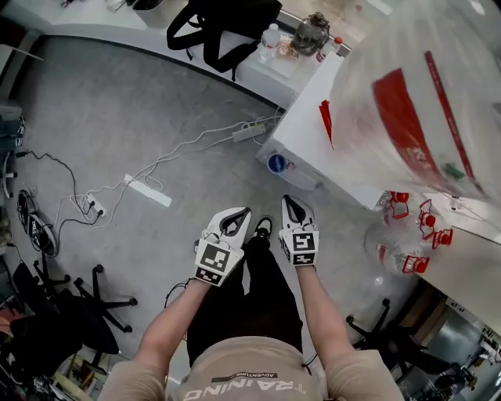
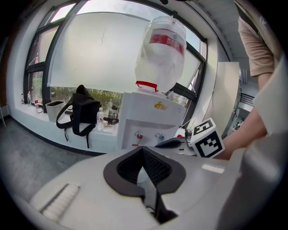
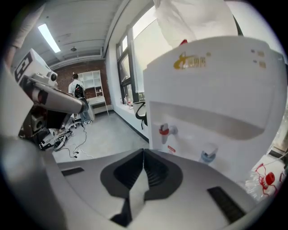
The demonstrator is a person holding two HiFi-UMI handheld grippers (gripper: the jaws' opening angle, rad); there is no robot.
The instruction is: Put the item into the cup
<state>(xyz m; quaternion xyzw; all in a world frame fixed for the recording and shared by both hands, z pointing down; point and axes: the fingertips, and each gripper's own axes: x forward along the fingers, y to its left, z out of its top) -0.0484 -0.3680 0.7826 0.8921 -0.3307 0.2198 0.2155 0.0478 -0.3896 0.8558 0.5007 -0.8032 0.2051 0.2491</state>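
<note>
Seen from above: two bare forearms stretched forward over a grey carpet floor (image 1: 117, 102). In the left hand, the white left tool (image 1: 241, 213) with a black-and-white marker cube on its back; jaws pressed together, nothing between them. In the right hand, the white right tool (image 1: 289, 200), just beside the left one but not touching it; jaws also together and empty. Below both tools, black trousers and one black shoe (image 1: 262, 227).

Directly ahead of the right tool, a white water dispenser (image 1: 309, 153) standing on the floor, with a red tap (image 3: 164, 130) and a blue tap (image 3: 208, 155) on its front. On top of it, neck down, a big transparent water bottle with a red label (image 1: 415, 102).

To the right of the dispenser, a pale desk (image 1: 473, 266). At its left edge, several small transparent plastic pieces with red print (image 1: 411, 235), close together and well apart from both tools. Possibly the cups, but too blurred to tell. Item for the cup not possible to make out.

On the floor to the left of the dispenser, a white power strip (image 1: 147, 190) with thin white cables. Along the far wall, a white window ledge (image 1: 86, 19), carrying a black backpack (image 1: 223, 27) at its front edge and a small clear bottle (image 1: 270, 37) just beside it.
</note>
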